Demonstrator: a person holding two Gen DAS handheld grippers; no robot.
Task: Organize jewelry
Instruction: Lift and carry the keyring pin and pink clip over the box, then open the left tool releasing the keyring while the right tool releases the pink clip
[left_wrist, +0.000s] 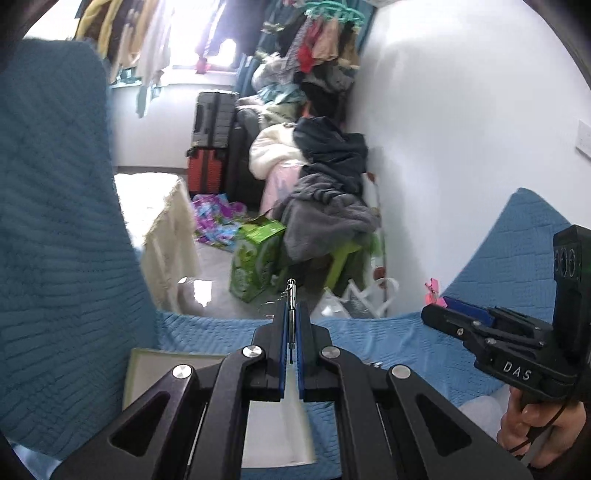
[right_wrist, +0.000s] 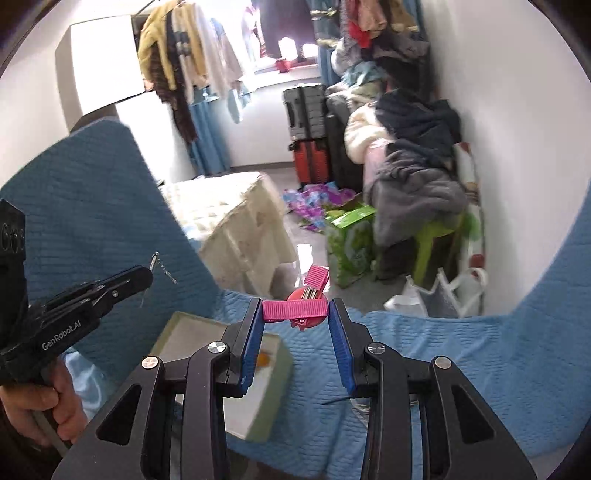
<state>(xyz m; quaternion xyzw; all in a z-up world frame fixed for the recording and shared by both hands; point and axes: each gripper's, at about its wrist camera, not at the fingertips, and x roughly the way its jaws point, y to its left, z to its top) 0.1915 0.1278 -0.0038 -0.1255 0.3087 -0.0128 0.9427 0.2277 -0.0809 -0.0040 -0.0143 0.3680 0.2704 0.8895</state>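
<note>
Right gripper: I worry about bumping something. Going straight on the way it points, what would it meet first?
The right gripper, shut on the pink hair clip, points over the blue cover's edge. Beyond looks free down to the floor near the green box, though depth is unclear.

Your pink ribbed hair clip (right_wrist: 295, 309) sits between blue pads (right_wrist: 341, 350); silver keychain (left_wrist: 291, 295) here; below you, blue quilted cover (right_wrist: 461, 362) and pale green box (right_wrist: 273, 373).
</note>
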